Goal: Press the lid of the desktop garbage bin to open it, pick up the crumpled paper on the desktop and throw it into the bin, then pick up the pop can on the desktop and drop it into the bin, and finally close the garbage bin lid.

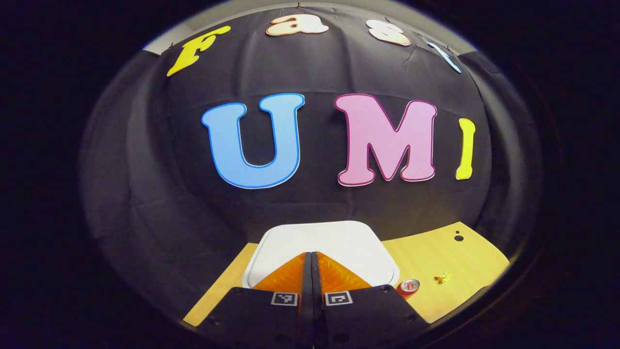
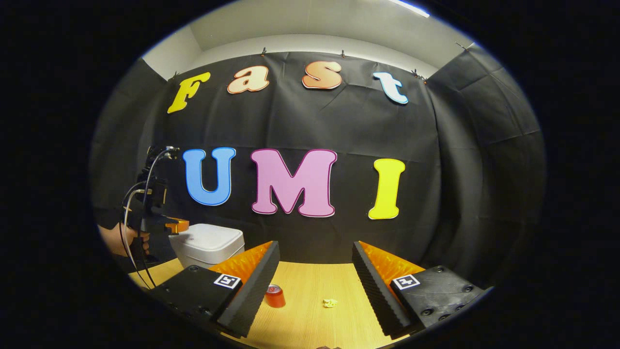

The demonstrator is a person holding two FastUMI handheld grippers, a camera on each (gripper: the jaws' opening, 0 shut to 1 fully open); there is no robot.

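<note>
**Hovering over the shut bin lid, right gripper held spread**

Left gripper view: The left gripper has its two fingers pressed together with nothing between them. The fingertips lie over the white lid of the garbage bin, which is down; whether they touch it cannot be told. The bin stands at the left end of the wooden desktop. The pop can stands upright just beside the bin's right corner. The crumpled paper lies near the can, apart from it.

Right gripper view: The right gripper has its fingers spread wide and empty, above the desktop. Between them, farther off, stand the can and, to its right, the paper, well apart. At left, the bin sits with the left gripper over its lid, held by a hand.
</note>
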